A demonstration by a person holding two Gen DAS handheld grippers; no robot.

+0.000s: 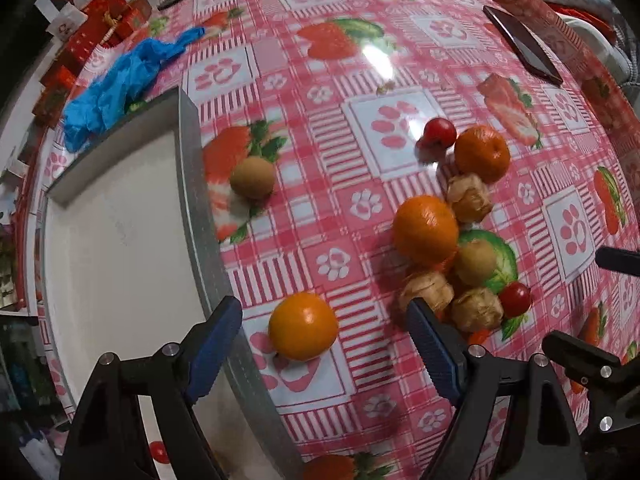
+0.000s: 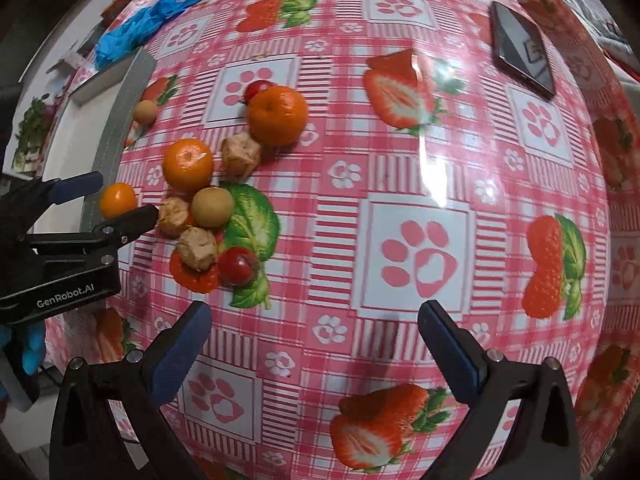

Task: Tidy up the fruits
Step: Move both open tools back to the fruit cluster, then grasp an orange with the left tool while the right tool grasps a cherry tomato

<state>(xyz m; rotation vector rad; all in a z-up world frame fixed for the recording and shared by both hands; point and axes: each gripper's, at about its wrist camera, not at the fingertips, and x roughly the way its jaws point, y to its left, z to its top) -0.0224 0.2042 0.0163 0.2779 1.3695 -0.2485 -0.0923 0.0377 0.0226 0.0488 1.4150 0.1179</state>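
My left tongs (image 1: pixel 324 344) hung spread round one orange (image 1: pixel 303 326), right tongs (image 2: pixel 314 344) spread empty; tray (image 1: pixel 192 184) nearly bare, most fruit unsorted.

Both views are brightly and evenly lit from overhead. The glossy tablecloth (image 1: pixel 340 240) throws white glare streaks near the top centre of the left wrist view and right of centre in the right wrist view. Shadows are soft and short. Fisheye distortion bulges the checks, the corners go black, and the edges blur slightly.
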